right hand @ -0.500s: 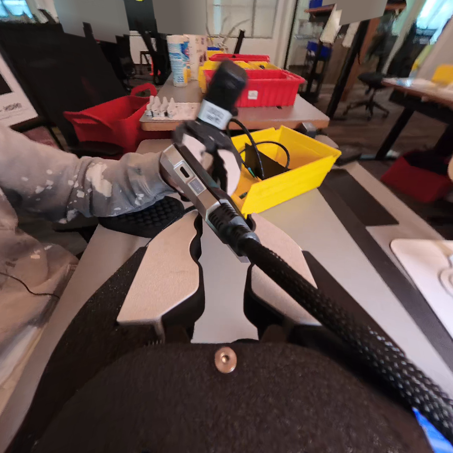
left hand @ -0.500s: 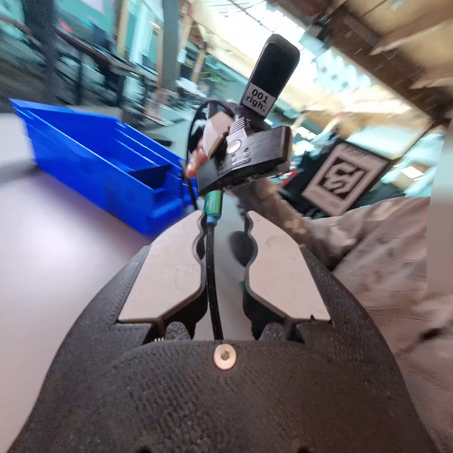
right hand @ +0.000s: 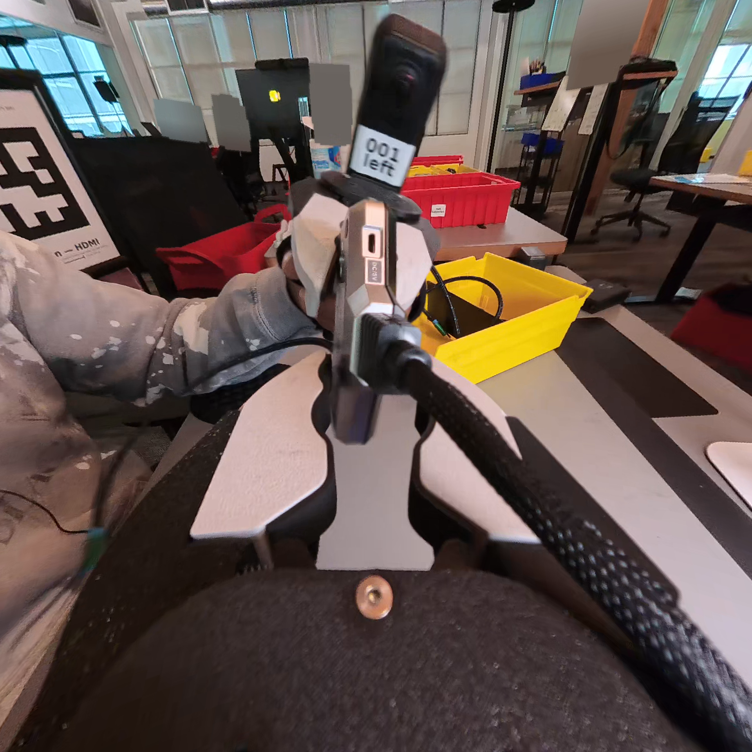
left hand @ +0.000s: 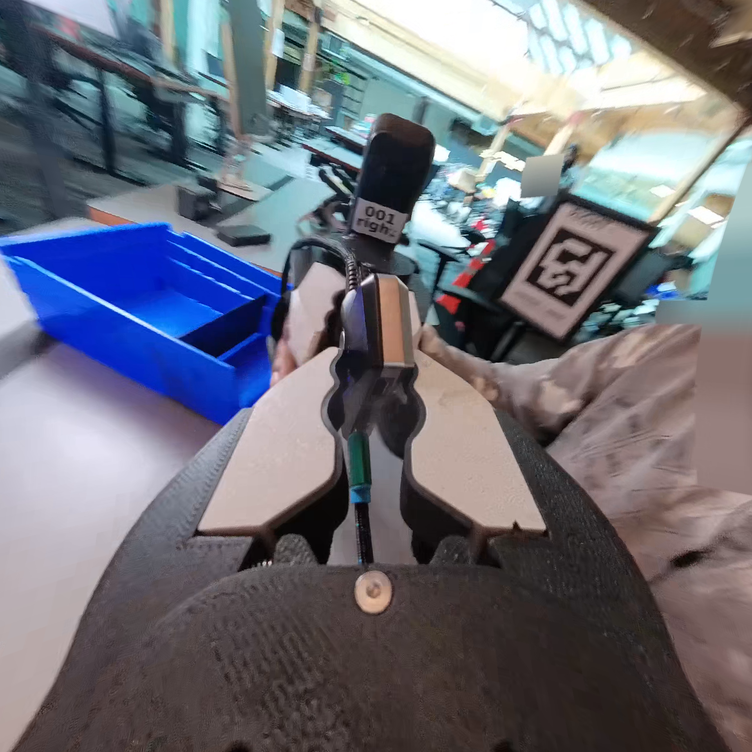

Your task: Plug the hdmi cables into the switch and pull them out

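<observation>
An open workshop-style lab: grey worktable (right hand: 569,427), yellow plastic parts bin (right hand: 529,321) at two o'clock, red plastic crates (right hand: 460,195) at twelve, black-and-white marker board (left hand: 569,268), rolling office chairs (right hand: 635,195) beyond.

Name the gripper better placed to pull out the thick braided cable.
Right: the braided cable's plug sits at the right gripper, cable trailing back past it; the left gripper brackets the switch's far end.
</observation>
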`<state>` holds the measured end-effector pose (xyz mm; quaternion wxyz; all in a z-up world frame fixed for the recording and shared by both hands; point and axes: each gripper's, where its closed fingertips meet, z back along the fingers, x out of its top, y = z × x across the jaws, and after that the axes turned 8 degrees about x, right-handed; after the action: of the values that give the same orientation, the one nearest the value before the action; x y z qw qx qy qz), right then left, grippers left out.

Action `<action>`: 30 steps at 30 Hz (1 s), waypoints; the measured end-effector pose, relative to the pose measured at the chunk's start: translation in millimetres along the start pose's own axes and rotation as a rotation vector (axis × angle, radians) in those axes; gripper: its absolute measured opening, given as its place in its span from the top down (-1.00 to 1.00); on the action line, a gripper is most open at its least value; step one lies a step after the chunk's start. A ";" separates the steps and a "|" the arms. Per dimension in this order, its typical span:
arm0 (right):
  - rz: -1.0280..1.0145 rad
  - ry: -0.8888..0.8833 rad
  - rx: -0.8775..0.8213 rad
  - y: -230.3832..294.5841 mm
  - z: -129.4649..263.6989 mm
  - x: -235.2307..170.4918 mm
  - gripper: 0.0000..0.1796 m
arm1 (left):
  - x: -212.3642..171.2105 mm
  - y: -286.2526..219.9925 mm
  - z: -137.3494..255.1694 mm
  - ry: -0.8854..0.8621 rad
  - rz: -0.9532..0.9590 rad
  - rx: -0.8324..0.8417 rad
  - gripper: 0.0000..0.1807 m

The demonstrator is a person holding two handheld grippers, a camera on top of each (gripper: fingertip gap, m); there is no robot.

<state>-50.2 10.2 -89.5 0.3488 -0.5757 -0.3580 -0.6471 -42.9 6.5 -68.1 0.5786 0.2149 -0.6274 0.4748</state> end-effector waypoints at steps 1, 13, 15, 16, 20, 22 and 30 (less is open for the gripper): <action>-0.007 0.003 0.005 0.9 0.1 0.1 0.55 | 1.1 -1.5 -1.9 -0.001 0.061 -0.056 0.71; -0.094 -0.054 -0.003 -10.0 6.1 1.2 0.73 | 19.2 16.7 29.5 -0.105 0.010 0.076 0.60; -0.065 -0.084 -0.039 -11.9 19.0 10.9 0.72 | 28.1 32.2 62.0 -0.102 -0.078 0.246 0.60; -0.055 -0.100 -0.055 -12.8 25.5 16.0 0.72 | 29.9 44.8 80.0 -0.078 -0.112 0.348 0.60; -0.054 -0.148 -0.077 -12.9 47.4 29.6 0.72 | 19.5 82.7 141.7 0.147 -0.230 0.648 0.61; -0.058 -0.166 -0.085 -13.4 55.1 33.3 0.72 | 2.1 99.0 161.5 0.336 -0.281 0.754 0.60; -0.036 -0.191 -0.116 -10.3 71.6 41.7 0.71 | -83.0 161.4 232.7 1.283 -0.540 1.075 0.67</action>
<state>-27.5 75.6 -42.9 0.2673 -0.6475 -0.3619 -0.6151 -276.7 -139.5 -173.4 0.7327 0.2909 0.1994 0.5821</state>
